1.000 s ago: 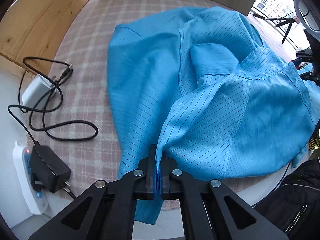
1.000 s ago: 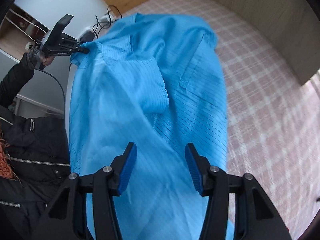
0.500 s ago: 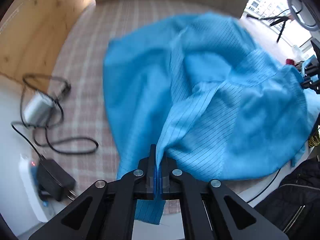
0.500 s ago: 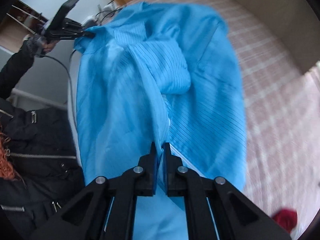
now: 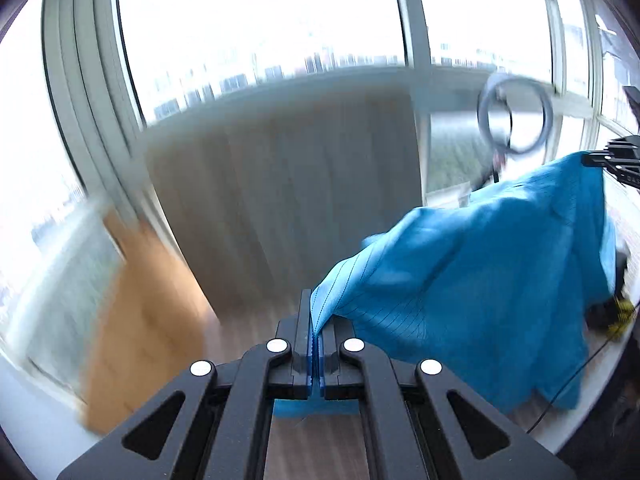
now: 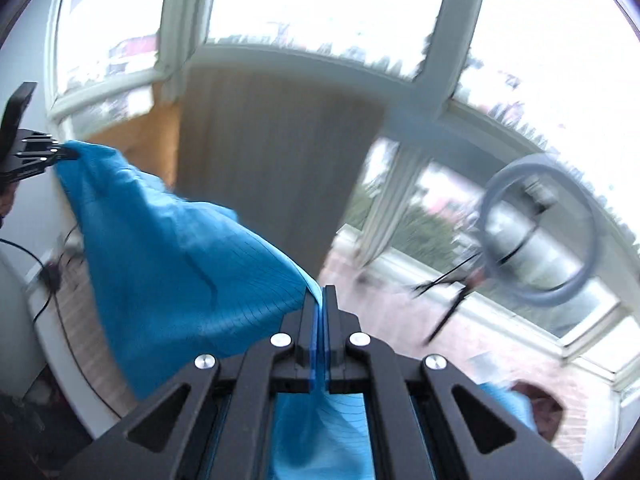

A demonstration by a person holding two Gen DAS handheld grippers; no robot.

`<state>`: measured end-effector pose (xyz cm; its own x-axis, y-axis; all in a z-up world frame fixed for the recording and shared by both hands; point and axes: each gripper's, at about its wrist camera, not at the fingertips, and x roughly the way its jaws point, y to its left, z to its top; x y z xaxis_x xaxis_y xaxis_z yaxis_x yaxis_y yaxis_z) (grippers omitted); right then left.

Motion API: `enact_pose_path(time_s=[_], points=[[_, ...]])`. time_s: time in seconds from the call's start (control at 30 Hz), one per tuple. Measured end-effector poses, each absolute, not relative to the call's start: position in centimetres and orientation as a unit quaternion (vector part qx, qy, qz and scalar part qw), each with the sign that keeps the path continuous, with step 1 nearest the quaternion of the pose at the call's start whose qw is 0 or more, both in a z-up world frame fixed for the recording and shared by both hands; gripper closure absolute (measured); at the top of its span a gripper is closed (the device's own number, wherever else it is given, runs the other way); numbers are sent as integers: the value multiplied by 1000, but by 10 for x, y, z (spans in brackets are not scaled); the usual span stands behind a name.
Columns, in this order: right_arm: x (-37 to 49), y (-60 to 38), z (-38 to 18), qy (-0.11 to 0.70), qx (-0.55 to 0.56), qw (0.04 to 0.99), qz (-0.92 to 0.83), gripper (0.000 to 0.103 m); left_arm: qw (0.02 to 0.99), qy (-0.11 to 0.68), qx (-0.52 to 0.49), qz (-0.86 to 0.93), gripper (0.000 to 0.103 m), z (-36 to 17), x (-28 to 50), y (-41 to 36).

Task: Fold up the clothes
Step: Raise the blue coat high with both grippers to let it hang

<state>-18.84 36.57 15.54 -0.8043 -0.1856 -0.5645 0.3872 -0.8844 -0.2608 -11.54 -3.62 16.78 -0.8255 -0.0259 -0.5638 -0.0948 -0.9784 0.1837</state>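
Both claws are clamped tight on the blue garment point(image 5: 480, 280): left claw point(image 5: 315, 334) and right claw point(image 6: 321, 320) each pinch an edge, so it hangs stretched between the 2, up against the windows point(image 6: 320, 0).

left gripper point(image 5: 316, 334) clamping blue garment point(image 5: 480, 280), windows point(image 5: 260, 20) behind

We see a thin, matt blue cloth garment point(image 5: 480, 280) with fine dark pinstripes, clamped by two matt black plastic grippers, left point(image 5: 316, 344) and right point(image 6: 320, 340), each with shiny metal rivets and blue pads. Behind stand a smooth pale wood-grain panel point(image 5: 280, 208) and a glossy grey ring light point(image 6: 536, 228).
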Motion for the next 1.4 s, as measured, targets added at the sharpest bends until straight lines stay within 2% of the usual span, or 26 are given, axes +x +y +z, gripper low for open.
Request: enact_pose_path(time_s=[0.13,0.3,0.47,0.73,0.93,1.1,1.27,1.4], points=[[-136,374,252,191,163,88,-964,102,15,134,-196,971,102,272,-91,-25],[-64,386,343,171,64,27,-983,102,22,155,-100,983,102,365,-47,-5],[3,390,390,164,-4,-3,-986,102,6,180,-38,983,102,418,-13,13],[38,383,424,173,-44,-34,-983,102,-28,241,-44,969,102,464,-6,24],[-8,388,413,186,-34,-48,-981,102,-41,285,-113,951,101,416,-68,39],[-93,395,363,189,28,-48,-980,102,-43,310,-184,932,101,356,-136,47],[-203,397,250,193,133,-41,-971,102,-38,310,-262,913,102,246,-235,43],[-288,410,124,166,244,-24,-955,102,-3,281,-360,890,102,115,-312,45]])
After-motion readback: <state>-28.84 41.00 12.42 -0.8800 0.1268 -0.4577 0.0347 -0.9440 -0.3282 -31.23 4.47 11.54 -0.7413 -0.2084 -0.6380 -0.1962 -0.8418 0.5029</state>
